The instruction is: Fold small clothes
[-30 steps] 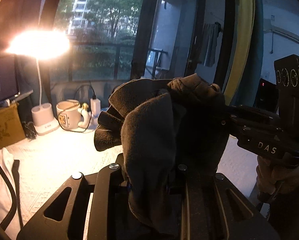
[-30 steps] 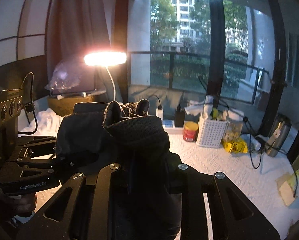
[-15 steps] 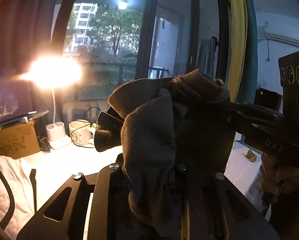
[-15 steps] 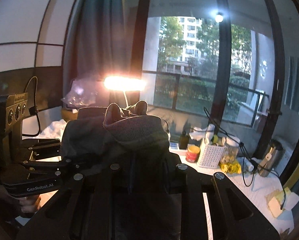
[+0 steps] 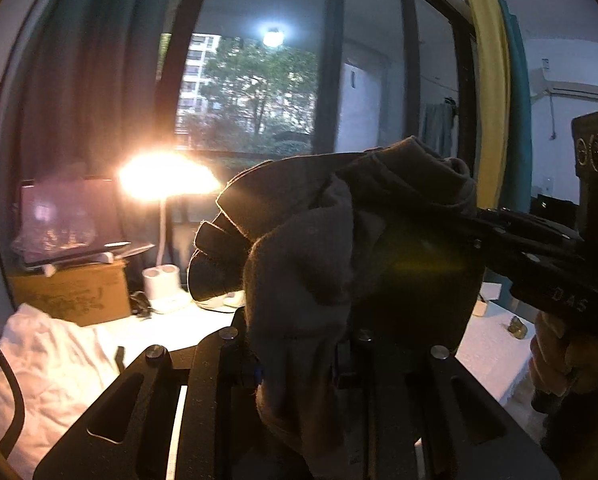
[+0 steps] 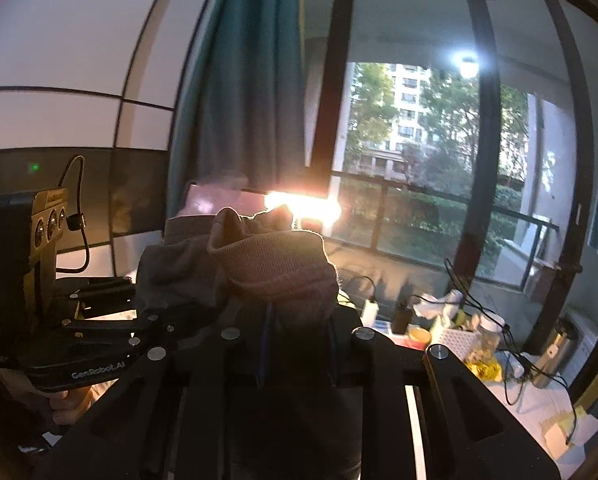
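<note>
- Gripping the dark sock, the left tool is closed on its fabric.
- Right tool likewise clamps the sock, held above the worktop, right of the glowing lamp.

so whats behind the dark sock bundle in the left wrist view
Behind the sock bundle you can see the window and glowing desk lamp. The left gripper's fingertips and the desk directly behind are covered.
</note>
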A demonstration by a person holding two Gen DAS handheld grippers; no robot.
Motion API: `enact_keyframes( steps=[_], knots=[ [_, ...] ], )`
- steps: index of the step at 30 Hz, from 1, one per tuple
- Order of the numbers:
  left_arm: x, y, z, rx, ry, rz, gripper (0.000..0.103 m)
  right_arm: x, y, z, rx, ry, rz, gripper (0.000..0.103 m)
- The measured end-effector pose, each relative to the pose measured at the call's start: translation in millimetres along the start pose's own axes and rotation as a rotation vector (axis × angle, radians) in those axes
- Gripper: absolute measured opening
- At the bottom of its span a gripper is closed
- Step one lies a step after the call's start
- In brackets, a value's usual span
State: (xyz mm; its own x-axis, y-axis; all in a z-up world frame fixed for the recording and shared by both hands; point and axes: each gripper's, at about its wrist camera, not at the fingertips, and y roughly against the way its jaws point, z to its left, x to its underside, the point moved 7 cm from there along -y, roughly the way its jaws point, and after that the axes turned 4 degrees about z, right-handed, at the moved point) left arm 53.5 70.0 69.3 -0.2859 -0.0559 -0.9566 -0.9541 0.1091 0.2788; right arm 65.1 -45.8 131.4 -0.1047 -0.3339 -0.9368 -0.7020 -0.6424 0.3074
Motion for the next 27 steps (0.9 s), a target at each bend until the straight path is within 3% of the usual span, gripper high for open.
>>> enact_keyframes(
  steps=[15,27],
  knots=[
    [20.7,44.6,73.0,-0.142,0.058,-0.012,0.021,-19.0,-9.1,98.3,-0.185,0.073,-0.045,0.023],
    [11.3,47.4,92.3,-0.192,0.029,-0.012,0.021,-27.8,-20.9,100.8,-0.276,-0.012,-0.04,0.023]
  ],
)
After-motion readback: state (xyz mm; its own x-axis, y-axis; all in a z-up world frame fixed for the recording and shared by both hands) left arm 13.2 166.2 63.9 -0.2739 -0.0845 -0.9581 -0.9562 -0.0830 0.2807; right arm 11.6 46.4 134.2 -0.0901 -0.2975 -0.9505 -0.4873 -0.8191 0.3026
